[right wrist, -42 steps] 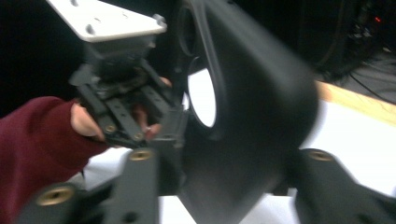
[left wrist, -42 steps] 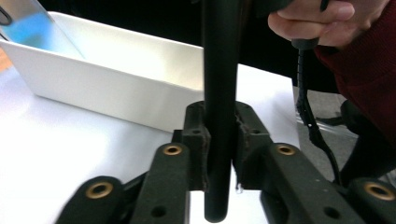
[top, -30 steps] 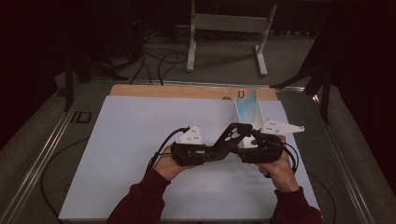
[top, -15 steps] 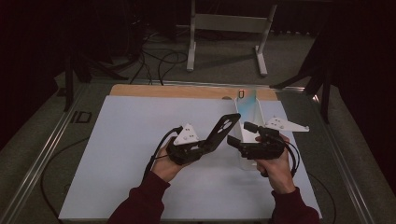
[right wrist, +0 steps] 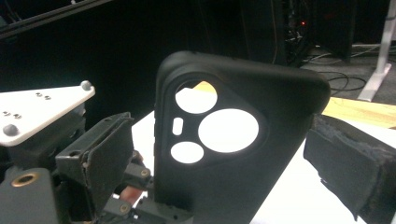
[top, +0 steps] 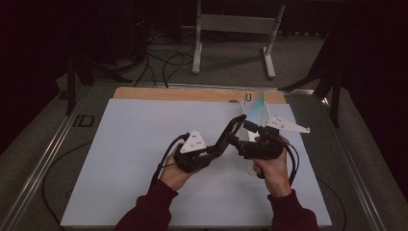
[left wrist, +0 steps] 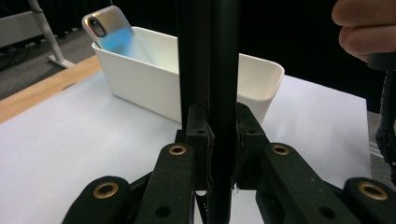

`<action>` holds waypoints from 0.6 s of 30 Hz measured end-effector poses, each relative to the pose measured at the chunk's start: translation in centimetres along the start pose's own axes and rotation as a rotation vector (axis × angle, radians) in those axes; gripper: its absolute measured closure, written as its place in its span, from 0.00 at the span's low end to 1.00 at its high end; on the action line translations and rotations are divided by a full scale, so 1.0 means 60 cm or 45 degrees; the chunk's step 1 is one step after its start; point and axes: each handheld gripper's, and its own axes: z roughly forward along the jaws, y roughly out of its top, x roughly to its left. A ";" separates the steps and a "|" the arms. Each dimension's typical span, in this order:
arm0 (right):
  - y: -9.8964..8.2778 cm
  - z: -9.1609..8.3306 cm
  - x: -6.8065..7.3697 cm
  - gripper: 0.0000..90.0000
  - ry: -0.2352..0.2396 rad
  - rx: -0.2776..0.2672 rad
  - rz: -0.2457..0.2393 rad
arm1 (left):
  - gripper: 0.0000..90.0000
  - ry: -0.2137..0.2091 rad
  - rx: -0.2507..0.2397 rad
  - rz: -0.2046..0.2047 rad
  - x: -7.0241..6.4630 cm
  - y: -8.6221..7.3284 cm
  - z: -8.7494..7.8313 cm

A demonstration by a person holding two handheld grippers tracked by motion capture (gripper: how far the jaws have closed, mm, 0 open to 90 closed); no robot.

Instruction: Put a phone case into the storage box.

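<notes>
On the white mat (top: 144,159) that covers the table we see a white tub (left wrist: 154,86) near the far right side, and a phone (left wrist: 108,29) leans inside it at its far end, tilted against the wall. In front of the tub we hold a black phone case (right wrist: 224,140) above the mat, between the two hands. The left gripper (top: 217,148) is clamped on the lower edge of the case, so the case stands up from it with its long axis slanting upward and toward the tub. The right gripper (top: 246,138) has just been opening its jaws; they now stand wide on both sides of the case and the pads do not touch it. We judge that the left hand alone carries the case, and the phone lies beyond it, farther from us.
</notes>
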 end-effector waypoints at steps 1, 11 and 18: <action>0.000 0.001 -0.001 0.09 -0.007 -0.006 0.006 | 0.89 0.010 -0.004 0.006 -0.001 0.000 -0.001; -0.001 0.005 -0.008 0.09 -0.029 -0.040 0.087 | 0.90 0.007 -0.044 -0.003 -0.003 0.002 -0.006; -0.002 0.014 -0.008 0.10 0.000 -0.022 0.102 | 0.90 -0.028 -0.066 -0.012 -0.006 0.003 -0.003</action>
